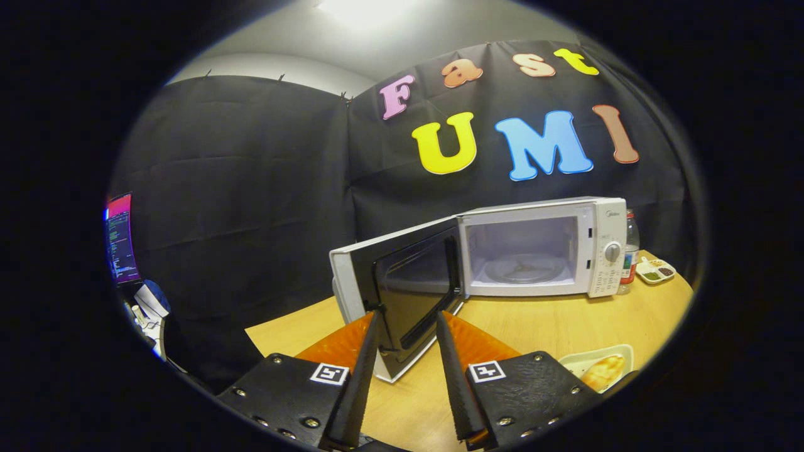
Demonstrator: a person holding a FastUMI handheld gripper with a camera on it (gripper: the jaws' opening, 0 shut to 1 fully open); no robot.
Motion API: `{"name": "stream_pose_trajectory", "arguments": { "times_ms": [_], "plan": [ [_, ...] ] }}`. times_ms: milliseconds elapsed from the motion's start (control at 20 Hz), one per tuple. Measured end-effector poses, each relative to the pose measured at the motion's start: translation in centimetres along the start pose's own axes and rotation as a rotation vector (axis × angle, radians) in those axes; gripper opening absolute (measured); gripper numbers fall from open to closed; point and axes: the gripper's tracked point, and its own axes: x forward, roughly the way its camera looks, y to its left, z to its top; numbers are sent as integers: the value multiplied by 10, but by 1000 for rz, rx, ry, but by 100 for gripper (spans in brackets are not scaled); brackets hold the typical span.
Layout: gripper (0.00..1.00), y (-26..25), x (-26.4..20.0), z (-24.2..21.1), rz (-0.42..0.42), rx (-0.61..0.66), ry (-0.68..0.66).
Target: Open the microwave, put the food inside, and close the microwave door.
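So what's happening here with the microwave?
A person is using a hand-held gripper to work a white microwave on a wooden table. The microwave door is swung wide open, and its bottom corner sits between the gripper's two open fingers, which do not look clamped on it. Inside, the glass turntable has nothing on it. The food, something golden on a white tray, waits on the table beside the gripper, so it has not gone in yet.

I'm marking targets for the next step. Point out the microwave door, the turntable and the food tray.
microwave door (411, 285): gripper view, on its dark window, just ahead of the open claw's fingers.
turntable (524, 269): gripper view, glass plate on the cavity floor.
food tray (603, 370): gripper view, on the food.
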Motion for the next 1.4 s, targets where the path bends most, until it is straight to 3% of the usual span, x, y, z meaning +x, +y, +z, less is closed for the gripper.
{"name": "stream_pose_trajectory", "arguments": {
  "times_ms": [50, 150, 250, 450, 800, 1400],
  "plan": [
    [56, -10, -5, -1, -9, -4, -2],
    [83, -32, -12, -9, -57, -23, 11],
    [92, -62, -21, -21, -129, -66, 37],
    [92, -117, -39, -48, -245, -106, 95],
    [93, -195, -63, -90, -403, -68, 192],
    [93, -213, -50, -133, -397, -11, 309]
  ]
}}
